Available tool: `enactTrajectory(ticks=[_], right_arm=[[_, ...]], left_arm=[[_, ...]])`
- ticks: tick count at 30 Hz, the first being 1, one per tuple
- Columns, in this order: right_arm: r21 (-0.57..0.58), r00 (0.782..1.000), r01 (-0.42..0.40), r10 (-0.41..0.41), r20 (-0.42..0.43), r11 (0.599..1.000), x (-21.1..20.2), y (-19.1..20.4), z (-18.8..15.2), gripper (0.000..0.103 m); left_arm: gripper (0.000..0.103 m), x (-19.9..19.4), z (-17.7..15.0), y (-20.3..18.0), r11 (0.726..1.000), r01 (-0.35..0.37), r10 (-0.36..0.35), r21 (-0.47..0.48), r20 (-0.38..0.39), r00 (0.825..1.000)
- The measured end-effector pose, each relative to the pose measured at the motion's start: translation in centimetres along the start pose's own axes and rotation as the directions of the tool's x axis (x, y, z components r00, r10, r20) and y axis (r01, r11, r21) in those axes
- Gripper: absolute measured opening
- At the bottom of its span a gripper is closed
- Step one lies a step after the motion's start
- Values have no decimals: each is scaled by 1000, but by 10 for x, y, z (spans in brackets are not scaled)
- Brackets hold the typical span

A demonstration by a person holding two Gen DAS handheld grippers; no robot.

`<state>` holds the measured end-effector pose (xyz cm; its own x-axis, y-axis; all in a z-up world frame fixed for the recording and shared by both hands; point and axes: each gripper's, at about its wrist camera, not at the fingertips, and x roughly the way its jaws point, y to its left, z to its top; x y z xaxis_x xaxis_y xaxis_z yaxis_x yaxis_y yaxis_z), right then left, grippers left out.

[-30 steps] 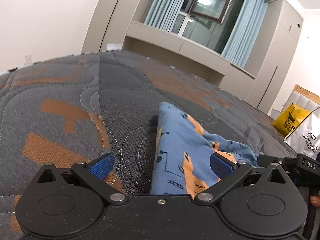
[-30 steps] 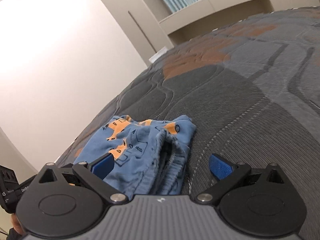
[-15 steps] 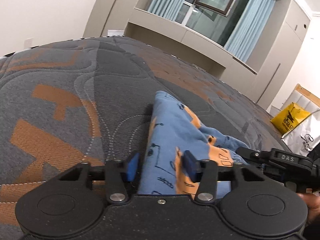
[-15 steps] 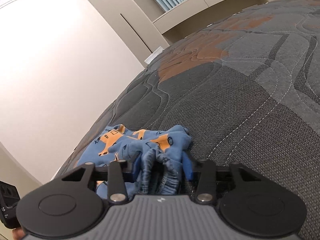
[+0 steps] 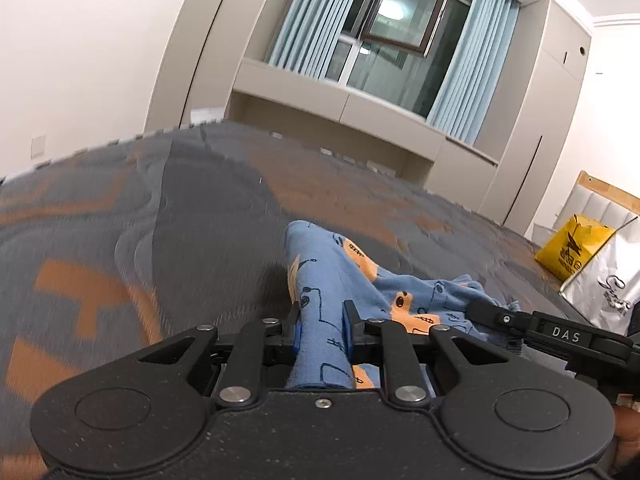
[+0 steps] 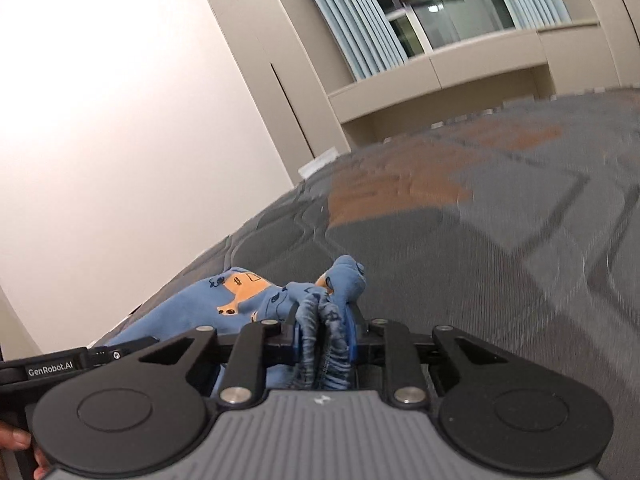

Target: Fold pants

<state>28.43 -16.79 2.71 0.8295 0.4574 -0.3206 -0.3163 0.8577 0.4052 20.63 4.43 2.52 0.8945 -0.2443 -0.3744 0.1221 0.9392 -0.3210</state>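
My left claw [image 5: 322, 330] is closing on the pants [image 5: 320, 300]: both blue pads press a flat fold of the blue, orange-printed cloth, which runs between the jaws and on ahead of them. Beyond the tips the fabric rises to a rounded end, clear of the mattress [image 5: 160, 216], with shadow beneath it. To the right of this claw the remainder of the garment lies bunched, reaching to the other tool, marked "DAS".

My right claw [image 6: 322, 334] is likewise closing, pinching a thick gathered bundle of the pants [image 6: 248, 300], ribbed and crumpled between the pads. A knot of cloth stands just ahead of the tips; the rest spreads away to the left of this claw, toward the left tool.

The grey and orange quilted mattress is blurred in both views. A yellow bag [image 5: 572, 248] stands far right of my left claw, off the bed.
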Motion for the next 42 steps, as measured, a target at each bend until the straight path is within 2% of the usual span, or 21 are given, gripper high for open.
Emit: enactTrajectory(ticks=[3, 6, 12, 14, 15, 18, 20, 22, 25, 29, 31, 35, 39, 40, 42], right_arm=[[-3, 1000, 3, -3, 21, 1000, 9, -2, 15, 23], [4, 1000, 7, -7, 24, 1000, 21, -7, 25, 23], [27, 998, 40, -38, -55, 999, 45, -19, 17, 25], [34, 997, 47, -45, -64, 998, 45, -23, 14, 27], [34, 997, 50, -48, -64, 998, 45, -23, 14, 34], [23, 996, 77, -76, -45, 997, 42, -21, 14, 46], [17, 996, 84, -83, -38, 996, 35, -18, 12, 55], [0, 995, 93, -93, -27, 996, 26, -12, 10, 74], [-59, 995, 98, -98, 10, 993, 2, 4, -1, 90], [-85, 995, 97, -94, 38, 992, -30, 22, -20, 99], [-94, 995, 97, -93, 47, 991, -50, 30, -33, 103], [-140, 992, 118, -111, 52, 983, -80, 49, -57, 103], [-181, 990, 138, -130, 52, 974, -108, 61, -79, 103], [-191, 989, 143, -136, 52, 971, -115, 64, -84, 103], [-207, 988, 156, -150, 45, 966, -126, 67, -92, 103]], left_arm=[[20, 13, 9, -2, 1000, -5, 5, 5, 15, 1000], [20, 30, 12, 1, 1000, -12, 12, -10, -3, 1000], [21, 47, 2, 8, 999, -30, 29, -18, -70, 997], [23, 47, 3, 9, 999, -30, 28, -21, -73, 997], [24, 47, 3, 10, 999, -31, 29, -22, -73, 997], [36, 39, 3, 10, 999, -50, 49, -16, -64, 997], [58, 30, 2, 11, 998, -58, 57, -20, -51, 997], [69, 15, -1, 10, 997, -76, 75, -19, -28, 997], [80, -9, -11, 5, 996, -90, 90, 0, -5, 996], [102, -43, -30, -3, 991, -130, 129, 39, 13, 992], [102, -60, -39, -7, 987, -143, 142, 69, 25, 990], [102, -90, -58, -14, 979, -160, 158, 124, 25, 987], [102, -113, -80, -29, 938, -242, 233, 247, 66, 970], [102, -119, -86, -32, 925, -255, 244, 282, 74, 967], [102, -127, -93, -35, 917, -257, 244, 306, 79, 966]])
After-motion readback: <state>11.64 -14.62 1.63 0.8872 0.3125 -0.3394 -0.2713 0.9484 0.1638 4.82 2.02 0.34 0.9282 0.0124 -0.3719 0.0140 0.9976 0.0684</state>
